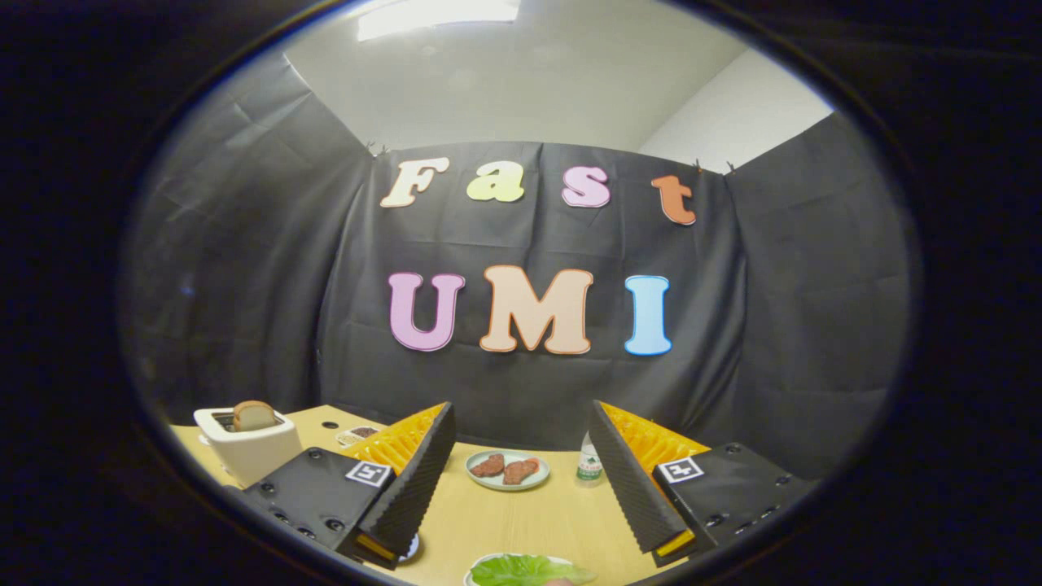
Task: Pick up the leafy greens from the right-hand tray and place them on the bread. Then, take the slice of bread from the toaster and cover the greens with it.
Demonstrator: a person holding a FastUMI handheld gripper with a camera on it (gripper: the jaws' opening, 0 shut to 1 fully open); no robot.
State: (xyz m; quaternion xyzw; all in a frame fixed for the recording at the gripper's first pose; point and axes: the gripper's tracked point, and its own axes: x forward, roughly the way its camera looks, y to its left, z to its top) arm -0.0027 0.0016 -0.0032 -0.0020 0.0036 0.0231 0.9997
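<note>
The gripper [521, 480] has its fingers wide apart, holding nothing. The leafy greens [525, 570] lie on their tray; the bread slice [253, 415] stands in the toaster [248, 452]. Both steps seem undone.

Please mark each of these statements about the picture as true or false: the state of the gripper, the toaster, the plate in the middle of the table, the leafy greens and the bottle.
1. The gripper is open, with nothing between its fingers. True.
2. The toaster is empty. False: a slice of bread stands up out of its slot.
3. The plate beyond the fingers holds two brownish pieces of food. True.
4. The leafy greens are held by the fingers. False: they lie on a white dish near the fingers, untouched.
5. The bottle lies on its side. False: it stands upright, next to the plate.
</note>
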